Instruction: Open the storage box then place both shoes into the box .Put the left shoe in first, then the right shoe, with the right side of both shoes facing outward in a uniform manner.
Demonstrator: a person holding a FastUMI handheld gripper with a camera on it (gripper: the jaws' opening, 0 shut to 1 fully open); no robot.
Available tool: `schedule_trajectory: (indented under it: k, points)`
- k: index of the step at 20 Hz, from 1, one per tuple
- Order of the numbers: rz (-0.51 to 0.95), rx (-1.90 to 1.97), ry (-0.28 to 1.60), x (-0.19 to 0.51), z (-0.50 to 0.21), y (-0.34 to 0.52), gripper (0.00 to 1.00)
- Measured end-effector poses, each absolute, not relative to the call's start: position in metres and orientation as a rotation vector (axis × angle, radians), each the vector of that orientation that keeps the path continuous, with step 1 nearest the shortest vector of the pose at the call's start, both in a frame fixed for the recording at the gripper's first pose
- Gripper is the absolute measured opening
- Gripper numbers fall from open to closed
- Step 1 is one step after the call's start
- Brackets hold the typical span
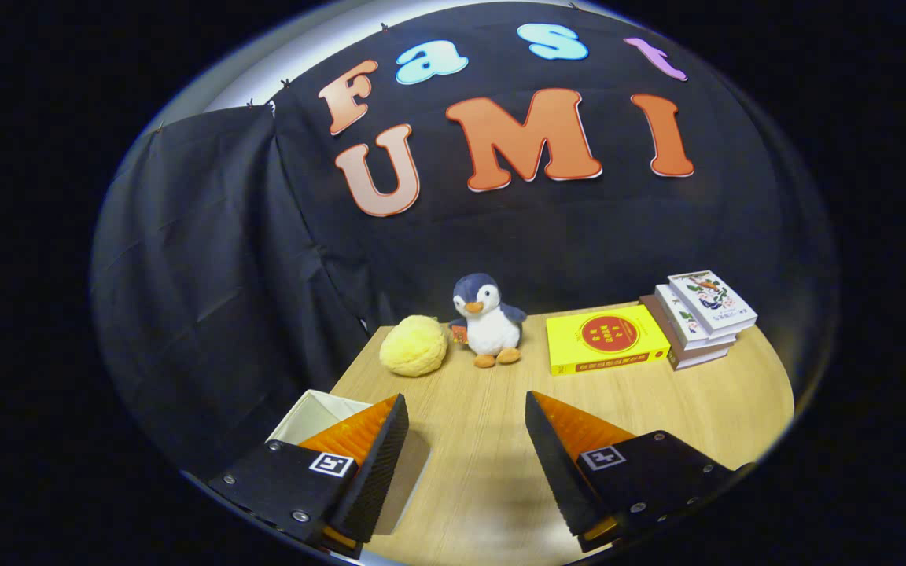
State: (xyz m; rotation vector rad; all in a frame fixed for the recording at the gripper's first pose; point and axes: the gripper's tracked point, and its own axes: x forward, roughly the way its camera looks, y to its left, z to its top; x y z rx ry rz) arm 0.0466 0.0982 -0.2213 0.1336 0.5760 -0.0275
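Observation:
My gripper (pixel 466 413) hangs open above a wooden table (pixel 484 472), with only bare wood in the wide gap between its fingers. A white box (pixel 313 414) with an open top sits at the table's left edge, partly hidden behind my left finger (pixel 378 456). Only its near corner and a bit of its pale inside show.
Across the table's far side stand a yellow fluffy ball (pixel 414 345), a plush penguin (pixel 487 321), a flat yellow book (pixel 605 339) and a short stack of books (pixel 697 314). Black cloth walls close in the back and left.

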Motion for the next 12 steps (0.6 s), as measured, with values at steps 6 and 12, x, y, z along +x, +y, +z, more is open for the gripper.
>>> schedule_trajectory:
  k: [6, 12]
  points:
    - [-0.102, 0.054, 0.376, 0.038, -0.179, 0.022, 0.95]
    - [-0.173, -0.026, 0.243, 0.028, -0.151, -0.042, 0.97]
